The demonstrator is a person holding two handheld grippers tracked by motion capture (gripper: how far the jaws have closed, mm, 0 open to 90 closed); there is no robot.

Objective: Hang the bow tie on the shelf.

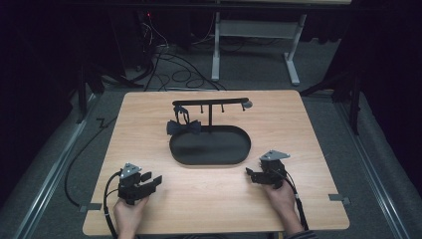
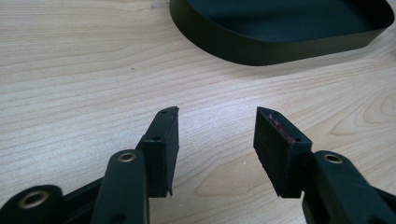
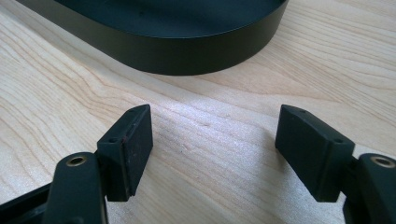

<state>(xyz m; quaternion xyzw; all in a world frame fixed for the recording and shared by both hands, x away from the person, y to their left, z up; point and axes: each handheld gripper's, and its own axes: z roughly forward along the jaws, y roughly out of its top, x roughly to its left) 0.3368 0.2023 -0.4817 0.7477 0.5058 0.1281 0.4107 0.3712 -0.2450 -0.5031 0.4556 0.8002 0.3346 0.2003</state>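
A black oval tray (image 1: 239, 154) lies in the middle of the wooden table, and a black T-shaped hanger stand (image 1: 210, 104) rises from its far edge. A black bow tie (image 1: 184, 127) hangs from the stand's left side, at the tray's far left rim. My left gripper (image 1: 152, 179) rests near the front left of the table, open, with nothing between its jaws. In the left gripper view the left gripper (image 2: 217, 128) points toward the tray wall (image 2: 261, 51). My right gripper (image 1: 250, 174) sits at the front right, open and empty. The right gripper (image 3: 215, 128) faces the tray wall (image 3: 177, 51).
The wooden table (image 1: 209, 199) has bare board between the two grippers and in front of the tray. Cables trail from both grippers over the front edge. Beyond the table stand a white desk frame (image 1: 254, 30) and loose cables on the dark floor.
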